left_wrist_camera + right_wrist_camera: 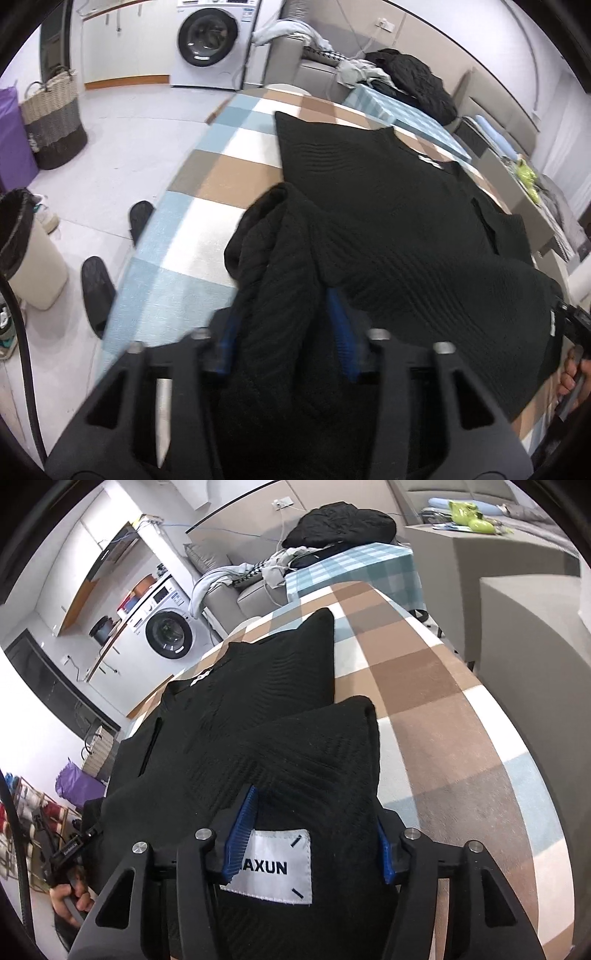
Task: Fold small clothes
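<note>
The left hand-held gripper (284,328) has its blue pads either side of a bunched fold of the black ribbed knit garment (399,206), and the right hand-held gripper (314,834) is clamped on the hem bearing a white label (275,867); the label's first letters are covered by a pad. The garment lies spread across the checked tabletop (424,686), reaching its near edge; whether the left pads truly press the cloth is hard to make out.

Black ribbed knit garment (388,206) lies on the checked cloth, white label (273,867) up
</note>
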Motion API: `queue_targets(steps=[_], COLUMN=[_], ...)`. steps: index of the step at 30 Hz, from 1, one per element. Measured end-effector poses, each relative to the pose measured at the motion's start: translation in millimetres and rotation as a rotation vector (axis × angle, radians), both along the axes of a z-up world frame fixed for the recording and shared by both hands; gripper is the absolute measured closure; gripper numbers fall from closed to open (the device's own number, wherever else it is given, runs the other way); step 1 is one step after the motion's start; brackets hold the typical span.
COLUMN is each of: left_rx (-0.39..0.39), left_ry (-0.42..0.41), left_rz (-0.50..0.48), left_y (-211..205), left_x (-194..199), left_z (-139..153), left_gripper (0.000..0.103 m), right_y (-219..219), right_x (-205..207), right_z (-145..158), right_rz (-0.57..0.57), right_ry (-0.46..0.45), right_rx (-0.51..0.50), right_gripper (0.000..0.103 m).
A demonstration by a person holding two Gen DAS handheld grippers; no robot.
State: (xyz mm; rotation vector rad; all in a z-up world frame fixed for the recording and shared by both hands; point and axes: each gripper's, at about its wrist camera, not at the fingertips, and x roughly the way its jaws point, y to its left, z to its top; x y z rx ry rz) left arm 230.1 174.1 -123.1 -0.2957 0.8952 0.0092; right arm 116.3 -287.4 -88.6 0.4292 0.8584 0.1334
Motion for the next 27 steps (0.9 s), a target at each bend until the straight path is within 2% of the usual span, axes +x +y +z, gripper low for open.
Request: queue_targets(steps=[1, 3, 5, 14, 21, 27], left_rx=[0.003, 0.016, 0.023, 0.047, 0.083, 0.076], left_ry=[-0.002, -0.007, -0.008, -0.008, -0.022, -0.022], left_rz=[-0.002, -0.017, -0.023, -0.033, -0.044, -0.044], left_y=[0, -3, -4, -7, -9, -8], left_x=[-1, -3, -5, -41, -82, -112], left_z=[0, 2, 3, 7, 9, 9], left_gripper=[0.075, 0.079, 0.08, 0.08, 0.08, 0.079], right_y=[1, 0, -2, -7, -10, -13], right_x=[1, 0, -2, -21, -55, -78], right_z=[-1, -1, -1, 0, 1, 2], right_rz=[-0.004, -0.007, -0.007, -0.008, -0.005, 0.021], right_ry=[0.012, 0.018, 0.023, 0.035, 0.017, 0.025], right_rx=[-0.009, -0.013, -0.005, -0.015, -0.028, -0.05], right_gripper=[0.076, 0.082, 0.084, 0.085, 0.085, 0.085])
